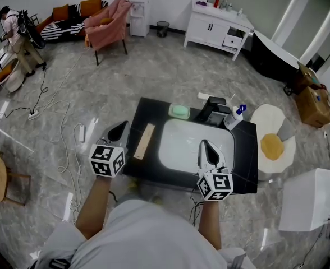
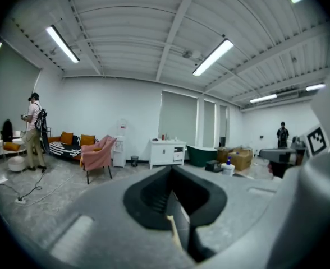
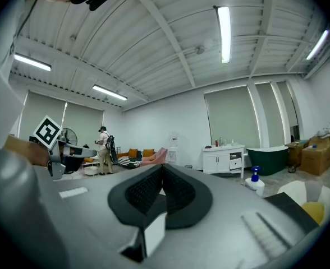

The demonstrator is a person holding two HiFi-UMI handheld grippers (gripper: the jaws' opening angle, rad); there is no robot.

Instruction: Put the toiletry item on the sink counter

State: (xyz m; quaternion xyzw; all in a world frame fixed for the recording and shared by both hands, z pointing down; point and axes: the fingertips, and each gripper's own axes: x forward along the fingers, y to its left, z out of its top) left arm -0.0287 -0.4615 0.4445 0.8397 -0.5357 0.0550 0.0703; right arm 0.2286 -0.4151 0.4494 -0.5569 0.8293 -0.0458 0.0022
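Left gripper [image 1: 118, 131], right gripper [image 1: 207, 149]: both low over front of counter [image 1: 245, 156], fingers pressed together, nothing held.
Likely toiletry item: blue-capped bottle [image 1: 234, 117], upright at counter's far right corner, just beside black box [image 1: 212, 107]. Green soap [image 1: 179, 111], left of box, also a candidate.
Advice: spread right fingers wide, take bottle body from side, below pump, keep upright, clear of box.
No readable writing. Bottle label too small. Only square markers on cubes [image 1: 107, 160].

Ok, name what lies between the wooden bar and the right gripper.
In the head view, only the bare white basin separates the wooden bar and right gripper.
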